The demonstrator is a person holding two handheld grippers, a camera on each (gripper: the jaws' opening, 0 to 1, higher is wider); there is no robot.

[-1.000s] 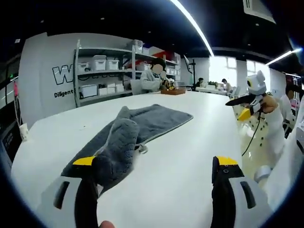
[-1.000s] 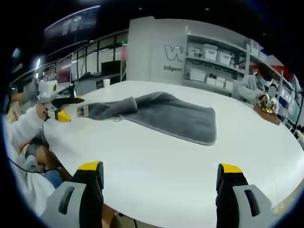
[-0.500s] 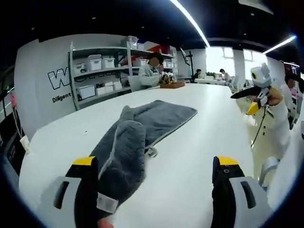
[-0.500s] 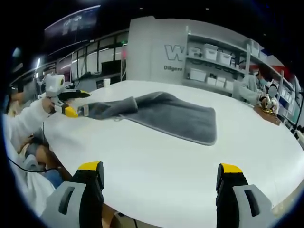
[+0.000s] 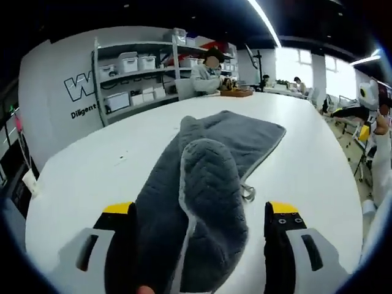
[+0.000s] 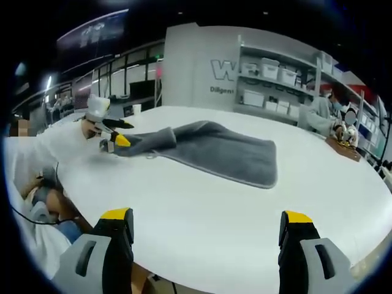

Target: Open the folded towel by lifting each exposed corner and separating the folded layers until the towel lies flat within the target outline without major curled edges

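A grey folded towel (image 5: 214,159) lies on the round white table (image 5: 92,171), its near end bunched into a thick rounded fold with a pale edge and a small loop. My left gripper (image 5: 200,211) is open wide, one jaw on each side of that near fold. In the right gripper view the towel (image 6: 214,150) stretches across the table's middle, and the left gripper (image 6: 124,133) sits at its left end. My right gripper (image 6: 206,220) is open over bare table near the front edge, well short of the towel. The right gripper (image 5: 365,116) also appears at the far right of the left gripper view.
Shelves with white bins (image 5: 131,67) stand behind the table. A person (image 5: 208,73) sits at its far side beside a wooden tray (image 5: 237,93). A white-sleeved arm (image 6: 55,150) reaches in from the left. The table's front edge (image 6: 184,285) is close below my right gripper.
My left gripper has moved forward onto the towel's near end, so the bunched fold now lies between its jaws. The right gripper's view is unchanged.
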